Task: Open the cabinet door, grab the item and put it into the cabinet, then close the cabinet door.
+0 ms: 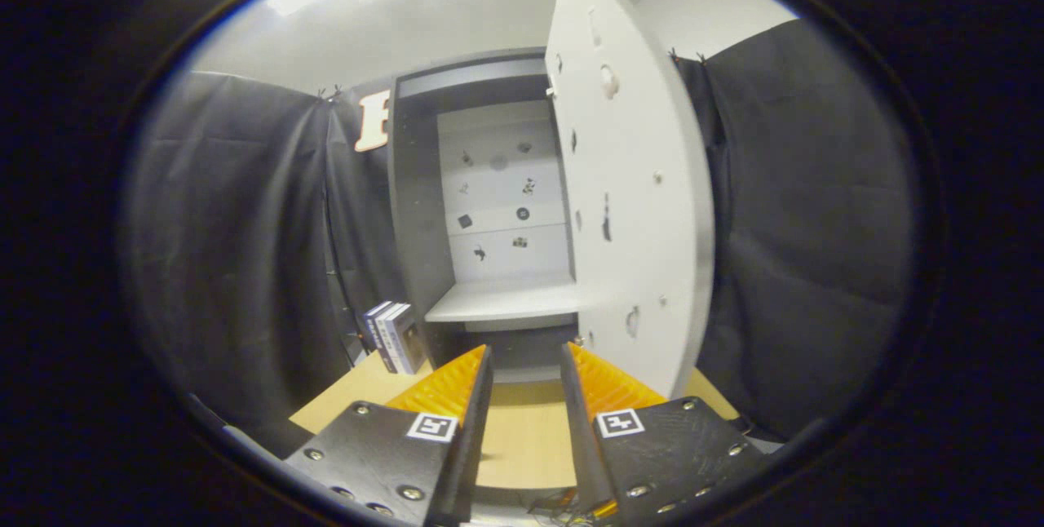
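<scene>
- The boxed item [393,337] stands upright on the wooden tabletop [522,437], ahead of the gripper [526,364] and off to the left of its fingers, just beside the cabinet's left side wall and near the black curtain.
- Its long axis runs vertical; a narrow face and a broad printed face are turned toward the fingers.
- The gripper's fingers stand apart with nothing between them, aimed at the foot of the cabinet [489,209], so a grasp calls for a swing to the left, as I judge it.
- The cabinet door [632,184] already hangs open on the right, edge-on beyond the right finger.
- One bare shelf [506,303] lies straight ahead, above the fingertips.
- Count: one boxed item, possibly two slim boxes pressed together; one cabinet, one door, one shelf in sight.
</scene>
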`<state>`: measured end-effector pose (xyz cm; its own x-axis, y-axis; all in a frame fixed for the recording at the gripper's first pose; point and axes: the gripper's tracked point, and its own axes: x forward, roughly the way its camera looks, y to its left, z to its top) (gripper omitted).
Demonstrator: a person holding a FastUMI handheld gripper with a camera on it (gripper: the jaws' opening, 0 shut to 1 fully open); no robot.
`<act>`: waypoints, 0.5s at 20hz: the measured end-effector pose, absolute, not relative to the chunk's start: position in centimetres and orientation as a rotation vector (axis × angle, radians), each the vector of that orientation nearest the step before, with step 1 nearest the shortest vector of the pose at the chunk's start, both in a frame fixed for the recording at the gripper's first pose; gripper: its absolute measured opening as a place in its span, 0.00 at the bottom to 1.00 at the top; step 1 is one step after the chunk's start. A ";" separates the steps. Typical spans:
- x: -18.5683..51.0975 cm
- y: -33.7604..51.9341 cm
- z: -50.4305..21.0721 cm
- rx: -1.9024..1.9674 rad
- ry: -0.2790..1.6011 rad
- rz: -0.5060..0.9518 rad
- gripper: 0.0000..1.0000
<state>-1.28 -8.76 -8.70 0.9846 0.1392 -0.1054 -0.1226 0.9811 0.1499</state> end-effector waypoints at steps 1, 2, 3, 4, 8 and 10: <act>-0.8 -7.4 -9.8 0.130 0.132 0.152 0.59; -0.4 -6.1 -11.4 0.120 0.154 0.172 0.67; 0.1 -4.7 -12.9 0.120 0.180 0.194 0.75; 0.6 -3.2 -14.4 0.130 0.209 0.214 0.83; 3.7 0.8 -20.7 0.139 0.300 0.238 0.99; 4.9 2.2 -23.7 0.140 0.345 0.241 0.99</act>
<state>4.85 2.24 -23.70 0.9130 0.2569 -0.3168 -0.2094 0.9618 0.1766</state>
